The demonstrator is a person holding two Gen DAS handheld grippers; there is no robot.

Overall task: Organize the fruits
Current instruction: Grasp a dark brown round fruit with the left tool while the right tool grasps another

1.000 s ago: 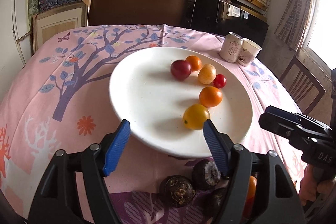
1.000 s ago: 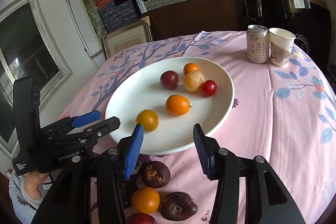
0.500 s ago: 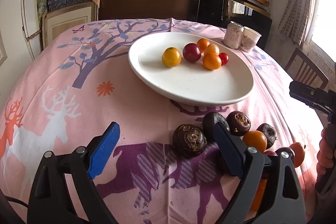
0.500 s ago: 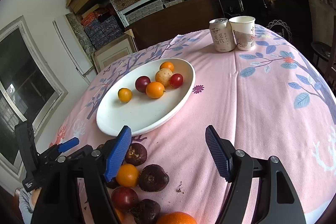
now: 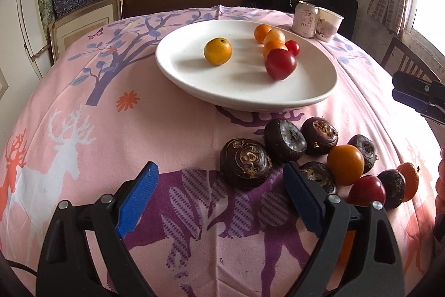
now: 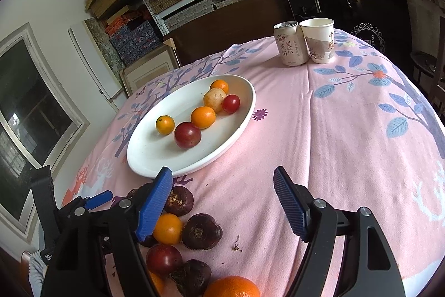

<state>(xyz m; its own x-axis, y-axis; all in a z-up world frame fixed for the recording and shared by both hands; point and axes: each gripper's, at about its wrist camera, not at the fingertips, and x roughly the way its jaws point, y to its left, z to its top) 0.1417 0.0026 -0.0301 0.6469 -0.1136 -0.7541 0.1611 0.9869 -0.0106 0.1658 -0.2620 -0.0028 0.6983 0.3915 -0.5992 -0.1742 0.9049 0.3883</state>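
Note:
A white plate (image 5: pixel 250 99) (image 6: pixel 194 166) holds several small fruits, among them a yellow-orange one (image 5: pixel 217 51) (image 6: pixel 165 124) and a dark red tomato (image 5: pixel 280 64) (image 6: pixel 187 135). Near its front rim, dark water chestnuts (image 5: pixel 246 163) (image 6: pixel 201 231), an orange fruit (image 5: pixel 345 164) (image 6: pixel 167 228) and a red tomato (image 5: pixel 365 189) (image 6: pixel 164 259) lie loose on the cloth. My left gripper (image 5: pixel 219 169) (image 6: pixel 97 199) hangs open just above the nearest chestnut, holding nothing. My right gripper (image 6: pixel 222 173) (image 5: pixel 417 96) hovers beside the pile, jaws opening over bare cloth.
A drink can (image 6: pixel 289 43) and a paper cup (image 6: pixel 318 39) stand at the far side of the pink patterned tablecloth (image 6: pixel 347 130). A large orange (image 6: pixel 232 287) lies at the near edge. A chair (image 5: pixel 403 60) and shelves stand beyond the table.
Both grippers drew back from the plate to the loose pile and their jaws widened. The yellow fruit, earlier between my left fingers, now sits on the plate. The dark red tomato rolled nearer.

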